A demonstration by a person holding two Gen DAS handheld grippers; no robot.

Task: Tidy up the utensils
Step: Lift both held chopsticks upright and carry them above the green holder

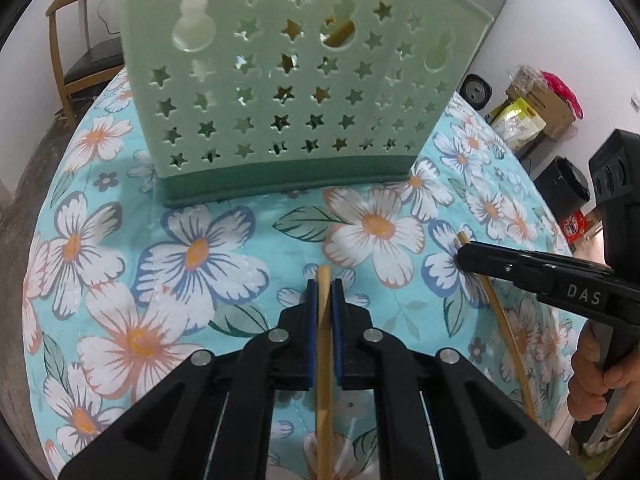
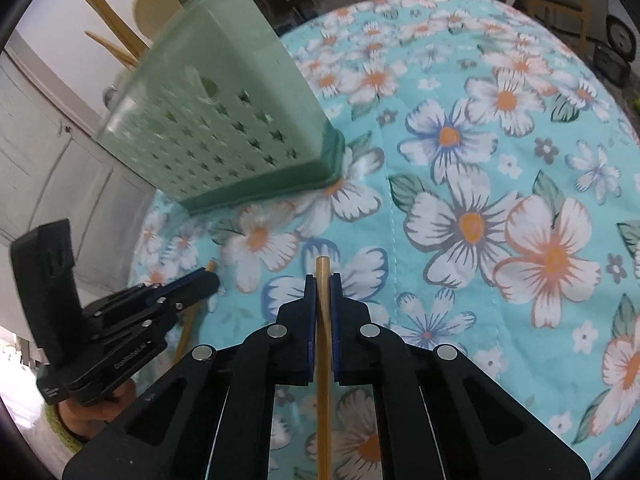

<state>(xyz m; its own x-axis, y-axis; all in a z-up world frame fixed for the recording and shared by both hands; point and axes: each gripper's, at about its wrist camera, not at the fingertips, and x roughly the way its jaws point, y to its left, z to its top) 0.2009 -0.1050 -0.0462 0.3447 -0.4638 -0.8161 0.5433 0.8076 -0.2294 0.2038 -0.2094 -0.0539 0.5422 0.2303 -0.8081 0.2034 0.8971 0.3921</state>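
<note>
A pale green utensil holder (image 1: 288, 80) with star cut-outs stands on the floral tablecloth; it also shows in the right wrist view (image 2: 224, 120). Wooden chopsticks (image 2: 100, 4) and spoons stick out of its top. My left gripper (image 1: 324, 284) is shut on a wooden chopstick (image 1: 323, 360), just in front of the holder. My right gripper (image 2: 323, 280) is shut on another wooden chopstick (image 2: 323, 360). In the left wrist view the right gripper (image 1: 464, 256) sits at the right with its chopstick (image 1: 508, 340). In the right wrist view the left gripper (image 2: 208, 280) sits at the left.
A round table with a turquoise flowered cloth (image 1: 200, 248) carries everything. A wooden chair (image 1: 76, 52) stands beyond the table at the left. Boxes and bags (image 1: 536, 108) sit on the floor at the right. White cabinet doors (image 2: 48, 152) stand behind the holder.
</note>
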